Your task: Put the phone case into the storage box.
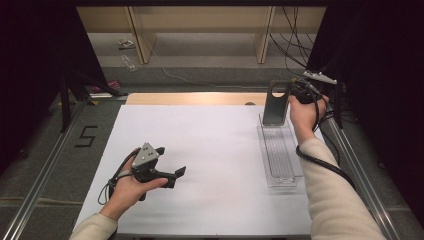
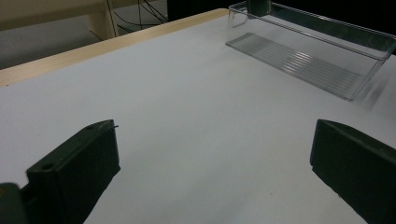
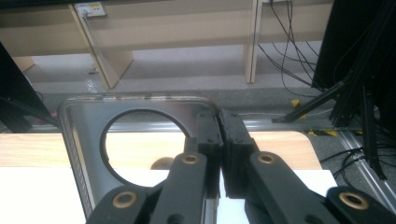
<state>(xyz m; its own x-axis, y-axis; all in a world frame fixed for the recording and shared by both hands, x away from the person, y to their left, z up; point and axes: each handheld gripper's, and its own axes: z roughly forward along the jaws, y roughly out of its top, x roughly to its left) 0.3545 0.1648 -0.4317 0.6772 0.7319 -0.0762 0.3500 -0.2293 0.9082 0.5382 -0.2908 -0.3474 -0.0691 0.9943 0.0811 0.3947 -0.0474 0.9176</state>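
Observation:
A grey metal plate with a round hole near its top stands upright at the far end of a clear plastic tray. My right gripper is shut on the plate's upper right edge. In the right gripper view the jaws pinch the plate just beside the hole. My left gripper rests low over the white table surface at the near left, open, with nothing between its jaws. The left gripper view looks past the open gripper to the tray and the plate's foot.
The white mat covers a wooden table whose far edge shows bare. Metal rails run along both sides, with a "5" mark at the left. Wooden shelving and hanging cables stand behind the table.

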